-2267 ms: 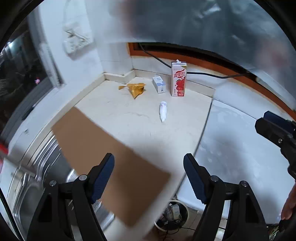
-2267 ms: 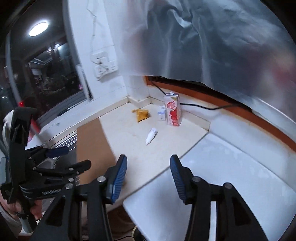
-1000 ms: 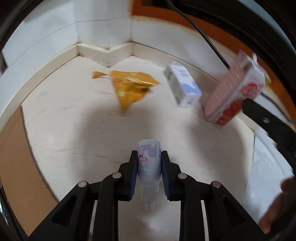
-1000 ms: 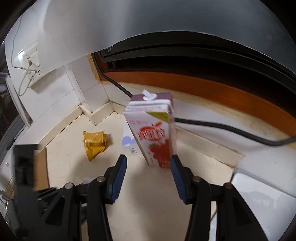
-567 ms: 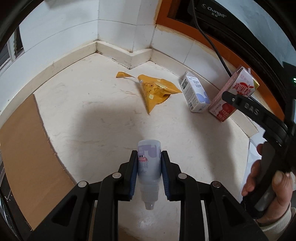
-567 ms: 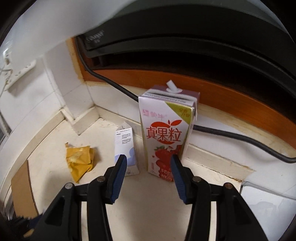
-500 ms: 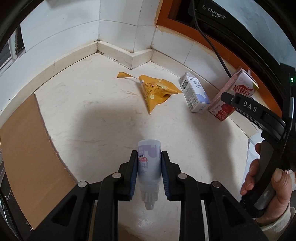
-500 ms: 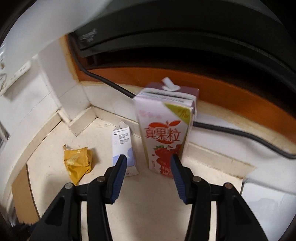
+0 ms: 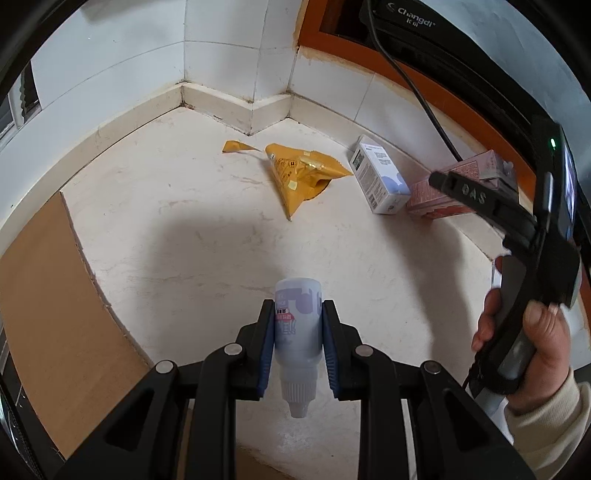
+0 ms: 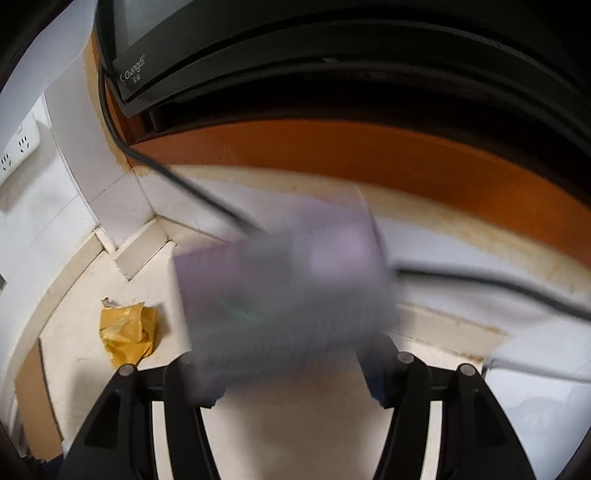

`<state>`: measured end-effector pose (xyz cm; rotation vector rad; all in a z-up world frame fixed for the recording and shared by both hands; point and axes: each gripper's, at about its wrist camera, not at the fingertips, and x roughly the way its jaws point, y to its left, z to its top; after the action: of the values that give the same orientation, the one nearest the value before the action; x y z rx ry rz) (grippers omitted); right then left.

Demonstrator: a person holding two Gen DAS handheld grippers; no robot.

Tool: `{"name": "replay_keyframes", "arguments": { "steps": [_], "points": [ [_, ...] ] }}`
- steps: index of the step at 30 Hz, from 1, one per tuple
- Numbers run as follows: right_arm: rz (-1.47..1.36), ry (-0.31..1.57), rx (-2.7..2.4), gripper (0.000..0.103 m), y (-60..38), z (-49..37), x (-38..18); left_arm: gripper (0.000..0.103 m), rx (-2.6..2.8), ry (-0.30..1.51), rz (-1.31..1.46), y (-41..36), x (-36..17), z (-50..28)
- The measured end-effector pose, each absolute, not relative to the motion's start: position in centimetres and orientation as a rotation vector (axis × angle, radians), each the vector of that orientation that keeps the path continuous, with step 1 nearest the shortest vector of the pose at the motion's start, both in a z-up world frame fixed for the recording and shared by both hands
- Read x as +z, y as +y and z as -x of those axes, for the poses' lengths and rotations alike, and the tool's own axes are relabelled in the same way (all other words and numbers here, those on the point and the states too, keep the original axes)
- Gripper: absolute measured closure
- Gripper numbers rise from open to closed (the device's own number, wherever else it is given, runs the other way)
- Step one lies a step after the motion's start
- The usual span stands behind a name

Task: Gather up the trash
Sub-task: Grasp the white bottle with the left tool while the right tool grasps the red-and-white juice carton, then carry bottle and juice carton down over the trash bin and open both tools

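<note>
My left gripper (image 9: 297,343) is shut on a small white bottle (image 9: 297,325), held cap-down above the pale counter (image 9: 184,240). Farther back lie a crumpled yellow wrapper (image 9: 303,177) and a small white box (image 9: 380,181). A red juice carton (image 9: 436,206) stands by the back wall, partly hidden behind one finger (image 9: 465,192) of my right gripper. In the right wrist view the carton (image 10: 280,295) is a large blur between the jaws of my right gripper (image 10: 288,380), which are opening. The blur hides whether the pads touch it. The yellow wrapper (image 10: 127,332) shows at the left.
A brown board (image 9: 44,314) covers the counter's left part. A black cable (image 9: 417,88) runs down from a dark appliance (image 9: 424,33) above the orange ledge. A person's hand (image 9: 535,339) holds the right gripper's handle. A wall socket (image 10: 14,151) sits far left.
The right gripper has closed in on the juice carton, which now fills its view as a blur, and its jaws stand wider. The left gripper still holds the bottle, drawn slightly back.
</note>
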<state>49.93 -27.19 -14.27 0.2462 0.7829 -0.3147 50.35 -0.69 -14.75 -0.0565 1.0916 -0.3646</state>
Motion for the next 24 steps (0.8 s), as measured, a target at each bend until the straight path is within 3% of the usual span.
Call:
{"name": "replay_keyframes", "arguments": {
  "steps": [16,24],
  "points": [
    [-0.311,0.652,-0.179,0.046,-26.7,-48.0,-13.1,0.081,-0.368,1.079,0.039,0.1,-14.6,-49.2],
    [-0.328,0.653,-0.113,0.046,-26.4,-42.5,-10.5,0.081,-0.377,1.069,0.052,0.1,-12.5,-46.8]
  ]
}}
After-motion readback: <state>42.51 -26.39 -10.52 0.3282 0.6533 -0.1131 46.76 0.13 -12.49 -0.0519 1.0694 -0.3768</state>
